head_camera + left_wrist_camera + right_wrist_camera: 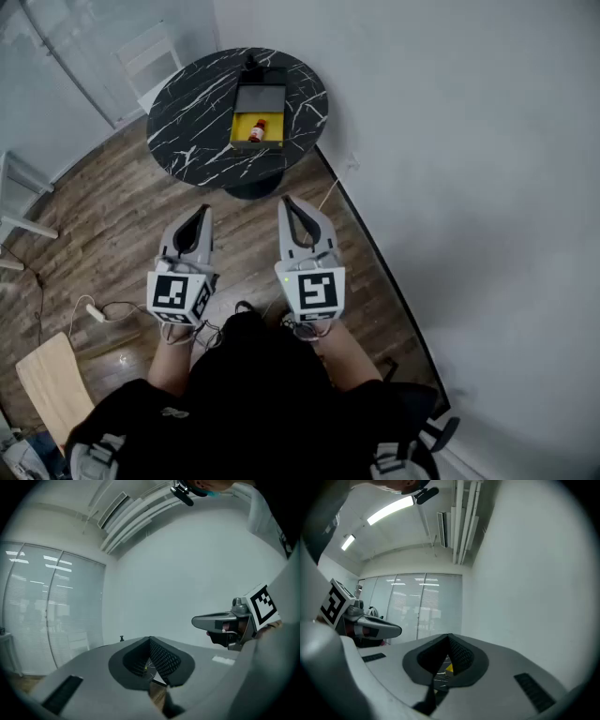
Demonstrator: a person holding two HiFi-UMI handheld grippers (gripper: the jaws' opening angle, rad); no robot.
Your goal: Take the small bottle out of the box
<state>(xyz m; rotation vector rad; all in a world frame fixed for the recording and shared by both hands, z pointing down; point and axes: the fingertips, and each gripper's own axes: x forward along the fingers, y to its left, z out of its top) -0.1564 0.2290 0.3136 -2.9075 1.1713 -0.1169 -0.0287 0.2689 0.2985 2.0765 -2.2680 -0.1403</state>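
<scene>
A plain white wall (469, 141) fills the head view from 12 to 5 o'clock, and a brown wood-plank floor (103, 225) takes the rest. A round black counter (197, 103) veined with white stands on the floor at 12 o'clock from the person, close to the wall. The person (253, 403) sits at 6 o'clock in a dark top, both forearms reaching forward. A pale wooden board (52, 384) lies on the floor at 8 o'clock. The left claw (204, 210) and the right claw (285, 200) are held level and side by side over the floor, pointing toward 12 o'clock, well short of the counter. Each carries its marker cube at the wrist end. Both claws are clenched and hold nothing: each claw's own view shows its ribbed black pads meeting at the tips, with only a narrow slit lower down. In the right gripper view a sliver of yellow shows through that slit. On the counter, a little toward 3 o'clock from its middle, rests the open box (240, 125), with its dark lid laid back toward 12 o'clock and its yellow tray toward 6 o'clock. The small bottle (256, 131), red-bodied, is inside the yellow tray, well apart from both claws.
</scene>
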